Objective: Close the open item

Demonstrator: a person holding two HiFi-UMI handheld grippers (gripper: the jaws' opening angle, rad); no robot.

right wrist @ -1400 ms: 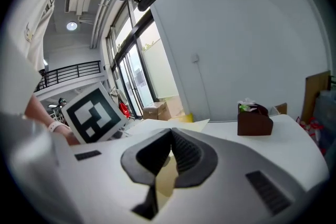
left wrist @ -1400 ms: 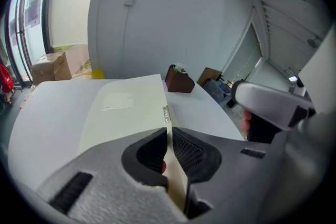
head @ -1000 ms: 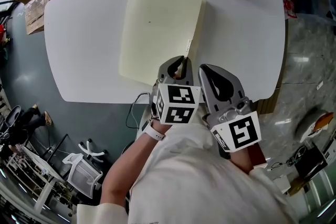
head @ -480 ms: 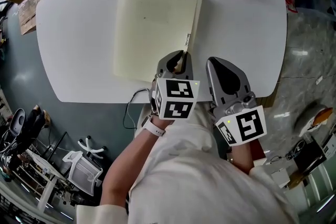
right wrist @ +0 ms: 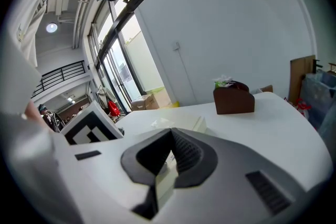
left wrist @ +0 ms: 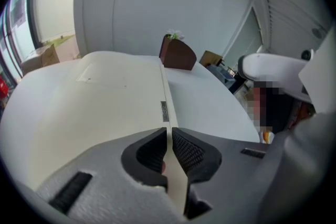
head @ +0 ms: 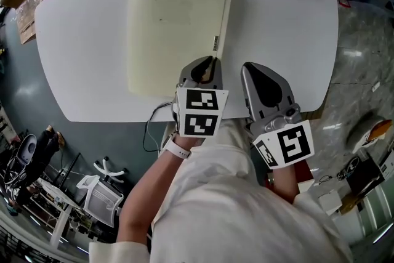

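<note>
One closed pale-yellow rectangular folder (head: 175, 28) on white desk (head: 283, 28); left gripper (left wrist: 169, 129) at folder's 5 o'clock corner, jaws just parting, narrow slit, empty; right gripper (right wrist: 171, 131) jaws together, empty.

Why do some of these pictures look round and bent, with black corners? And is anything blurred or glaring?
Left gripper view: a wide-angle lens bows the white table and blackens the corners; the mosaic patch at right was added afterwards. Right gripper view: same bending, bright windows at left, the brown box sharp. Head view: even light, faint shadows, the cream book crisp.
</note>
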